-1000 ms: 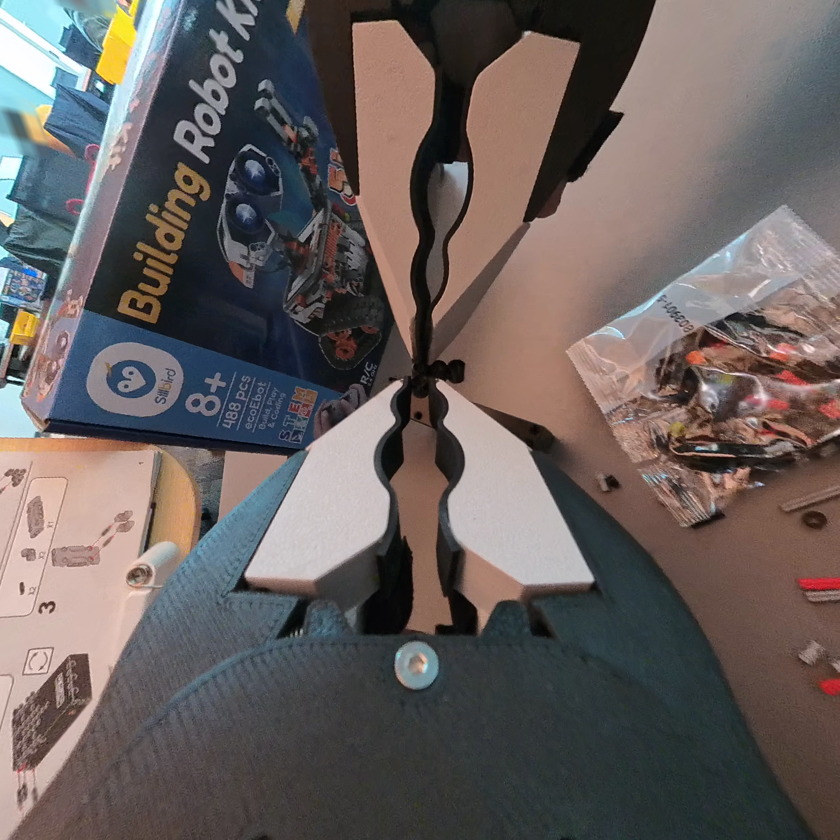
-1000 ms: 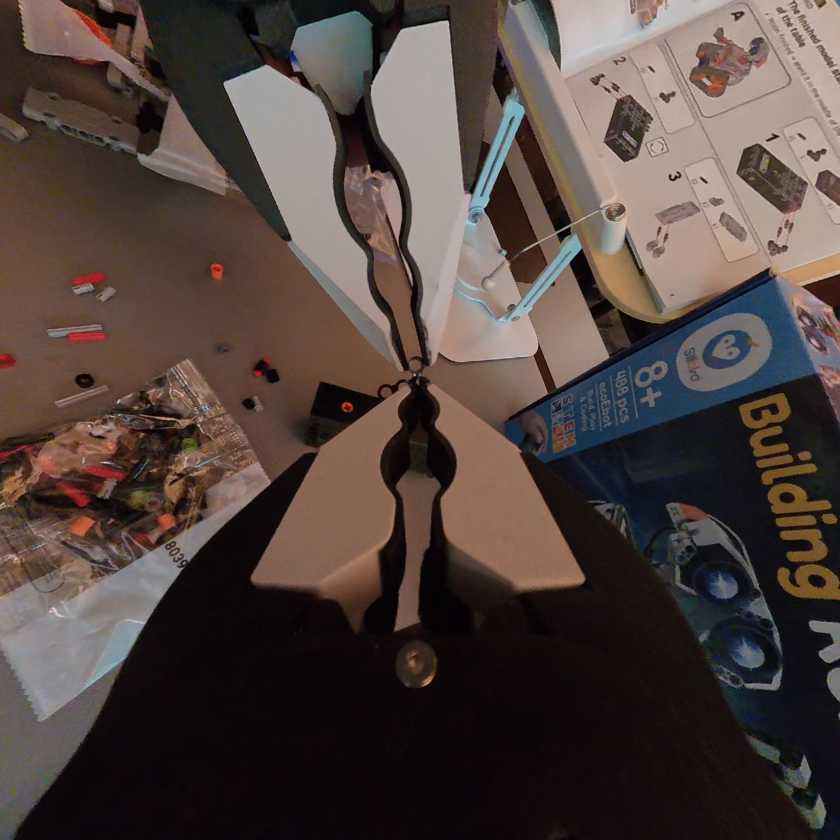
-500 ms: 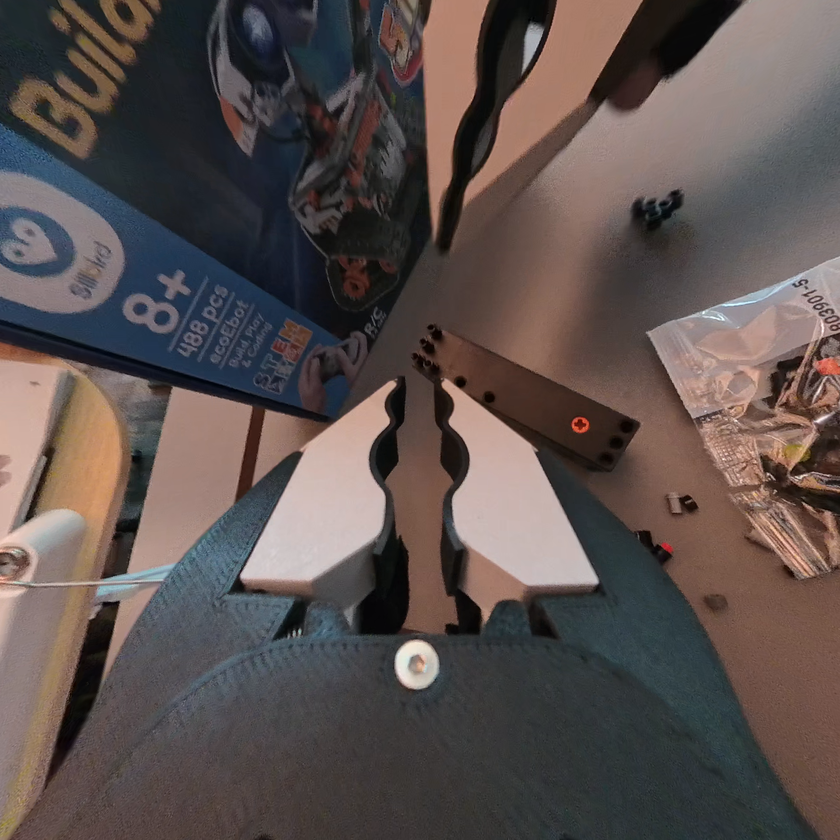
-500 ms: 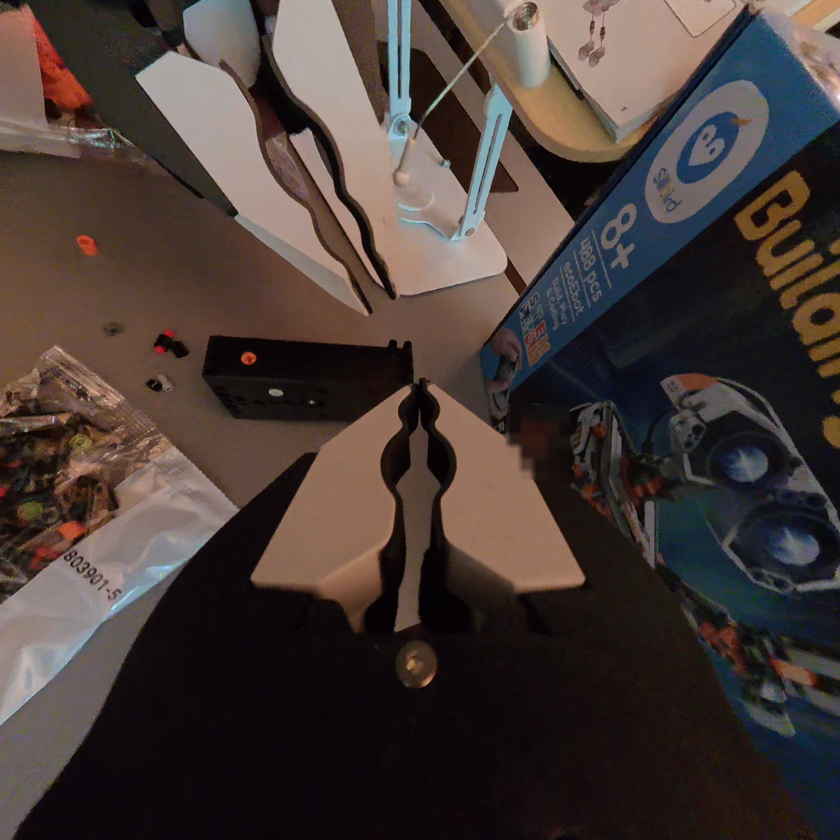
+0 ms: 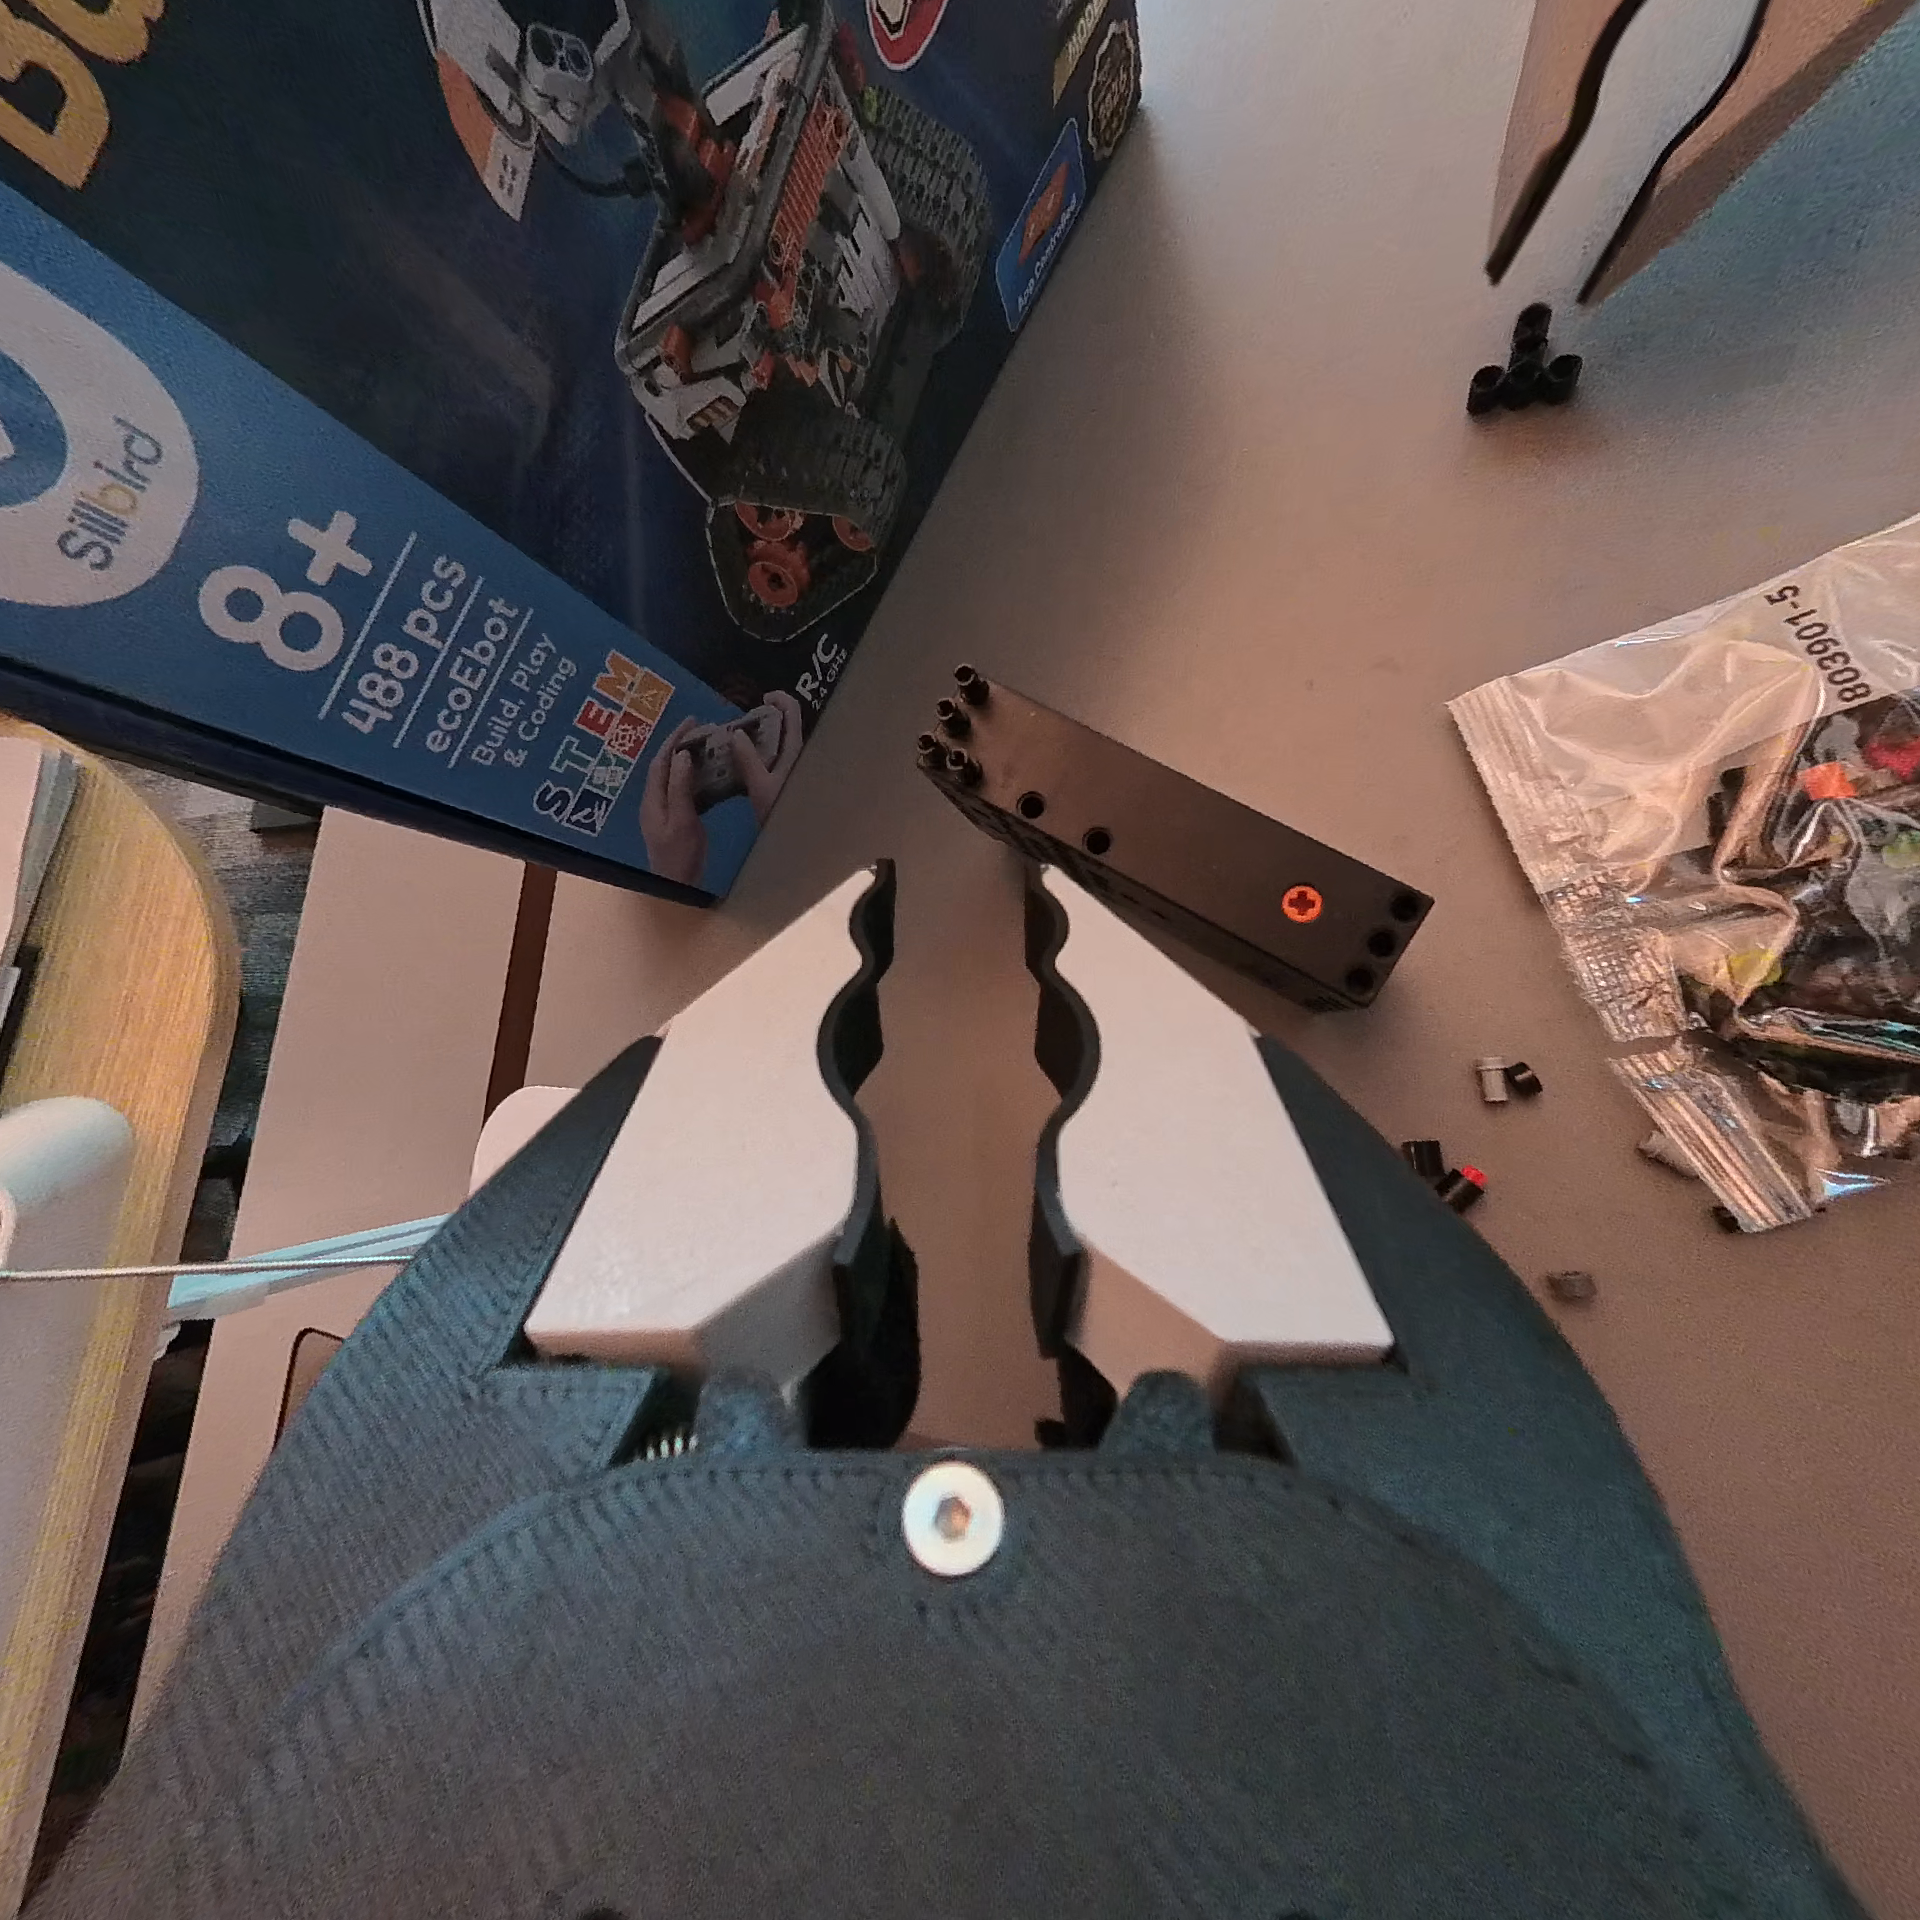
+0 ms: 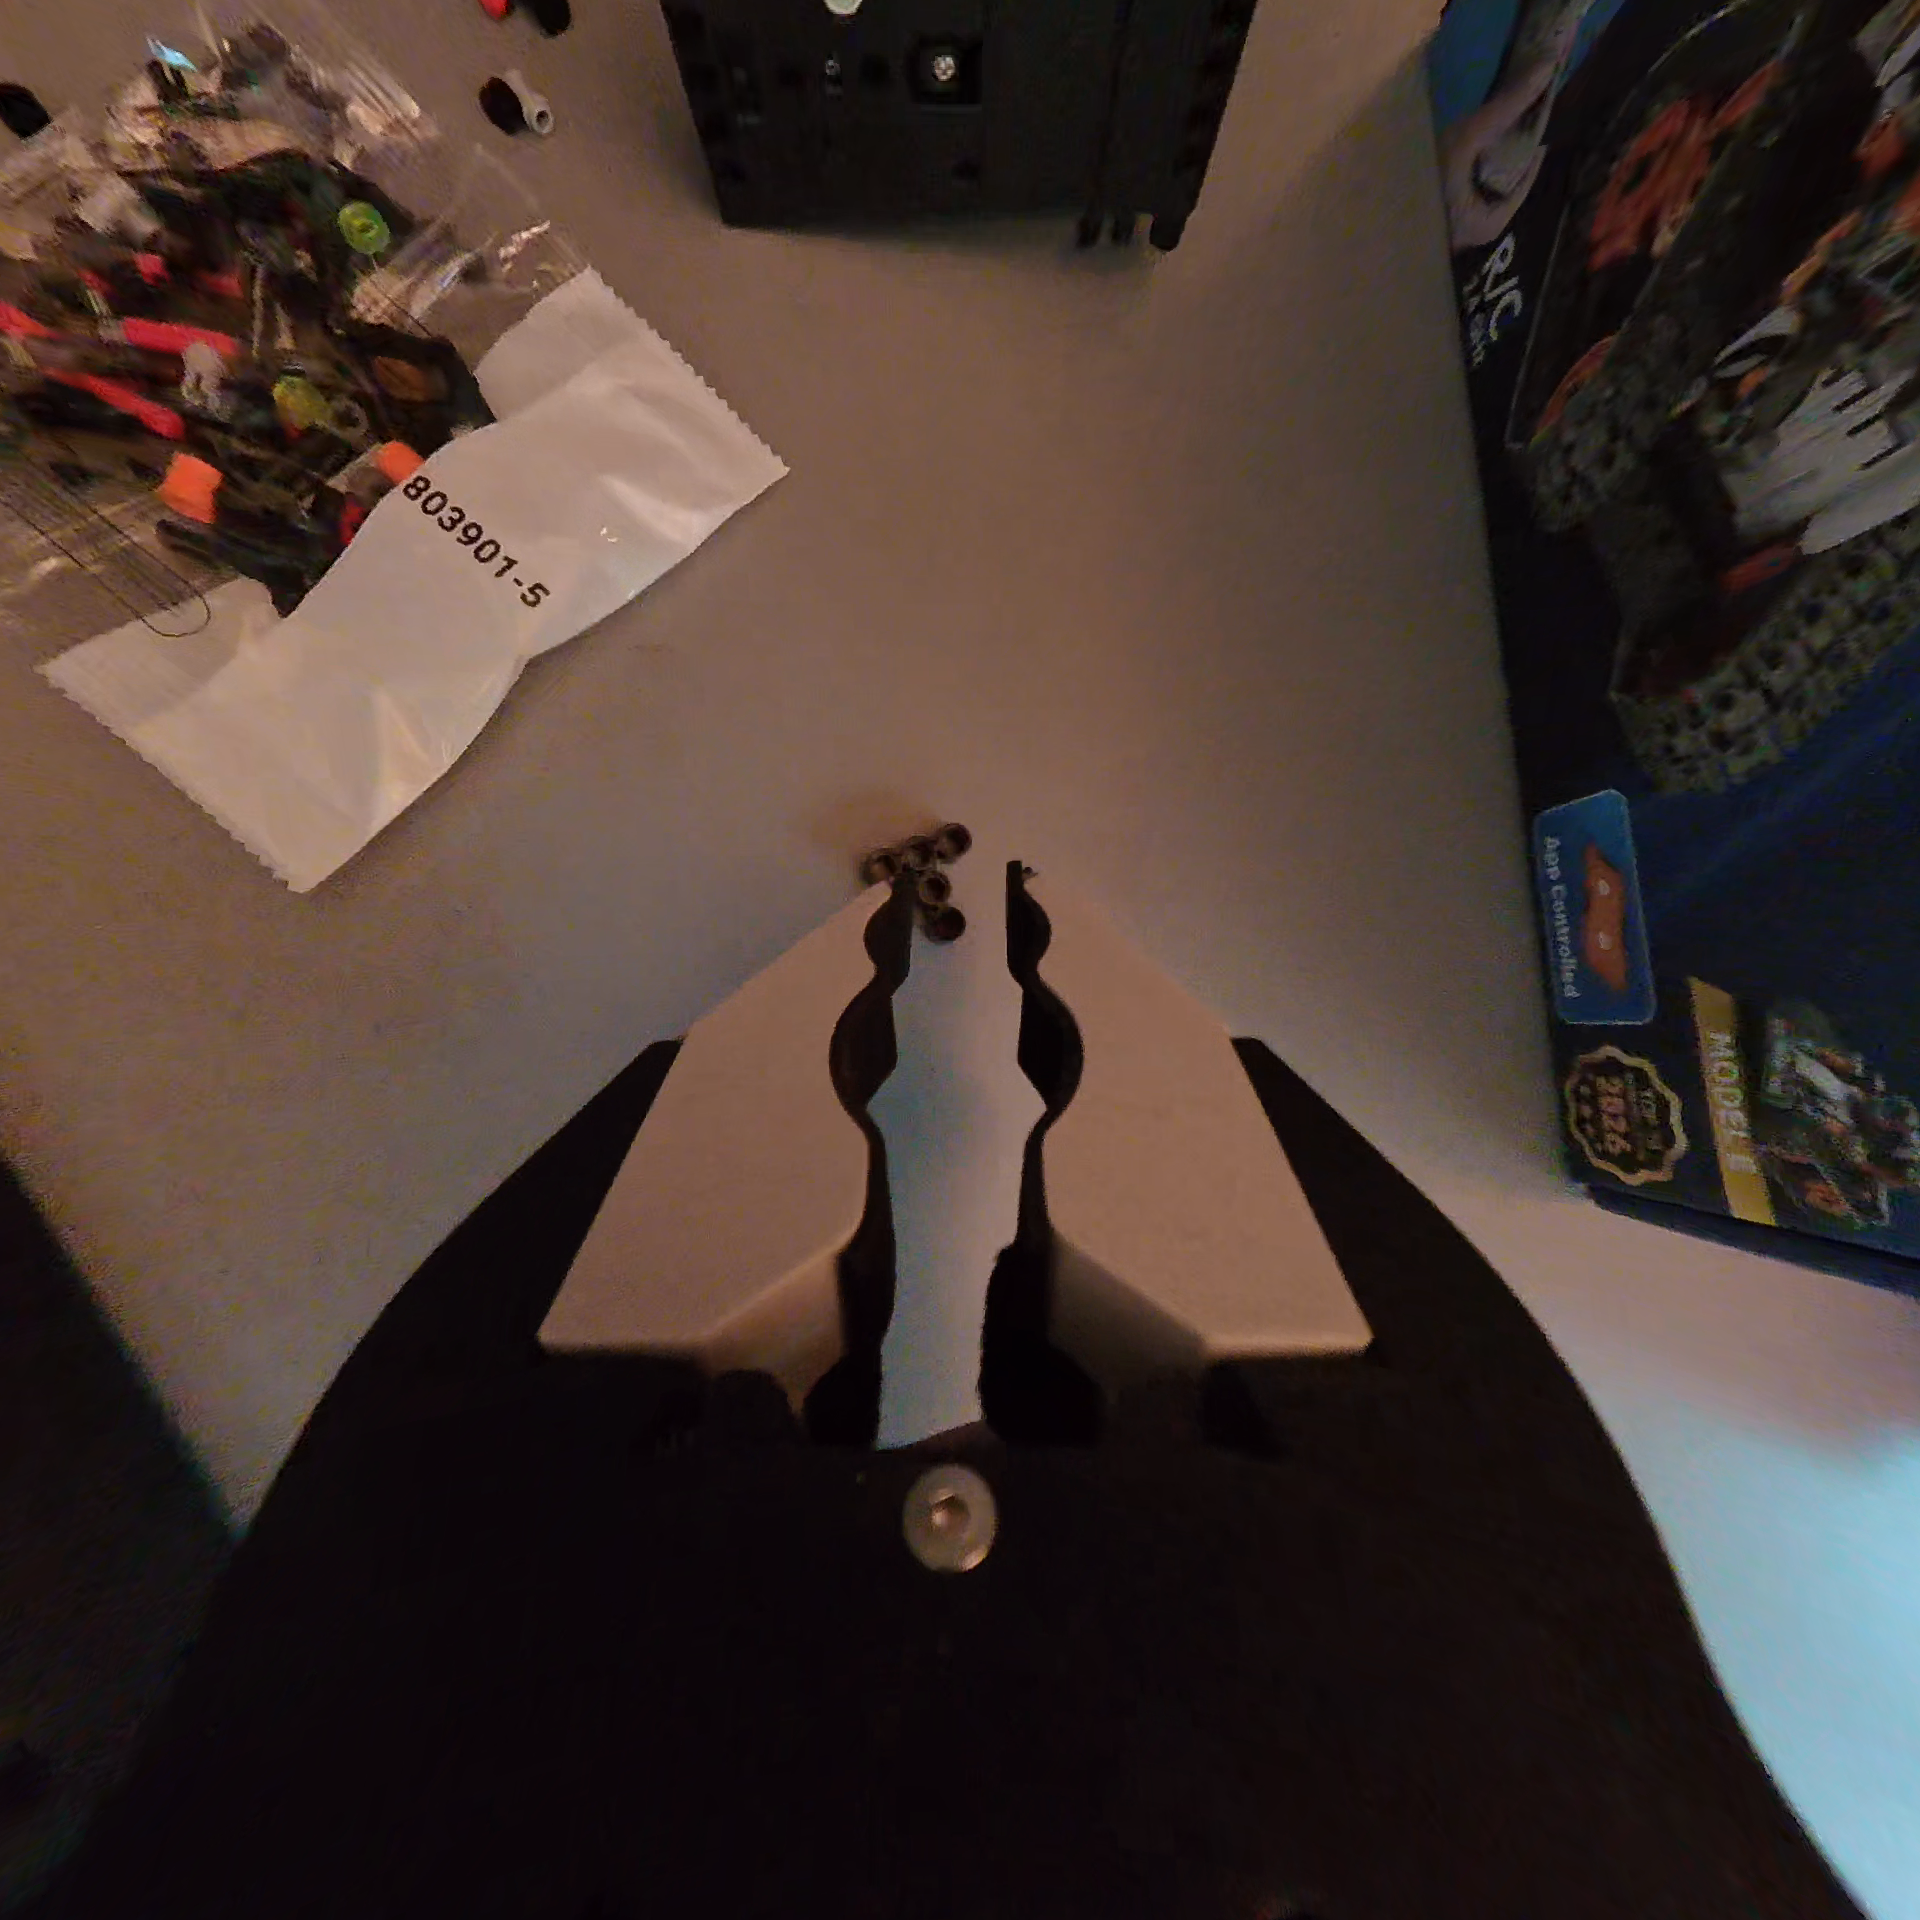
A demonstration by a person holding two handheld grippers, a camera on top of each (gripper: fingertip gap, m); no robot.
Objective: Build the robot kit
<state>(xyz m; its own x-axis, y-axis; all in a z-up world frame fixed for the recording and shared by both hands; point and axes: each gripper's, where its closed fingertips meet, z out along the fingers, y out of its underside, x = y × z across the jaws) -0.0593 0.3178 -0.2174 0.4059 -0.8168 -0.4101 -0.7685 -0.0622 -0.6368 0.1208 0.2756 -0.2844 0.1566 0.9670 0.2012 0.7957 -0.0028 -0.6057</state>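
Note:
My left gripper is open and empty, low over the grey table, with its right fingertip just short of a long black block that has an orange cross hole. My right gripper is open, its tips down at a small black connector piece that lies on the table against the left fingertip. In the left wrist view the same connector lies just below the right gripper. The black block sits at the top edge of the right wrist view.
A large blue kit box lies left of the block and also shows in the right wrist view. A clear bag of small parts lies to the right, seen again in the right wrist view. Loose small pieces are scattered near it. The table edge and a wooden board are at the left. The left gripper's tips are roughly 20 cm from the right gripper's. My left tips are roughly 6 cm from the black block.
A second ago both grippers met tip to tip on the small connector. They have drawn apart, the connector now lies on the table, and both have opened, with the right one lowered to it.

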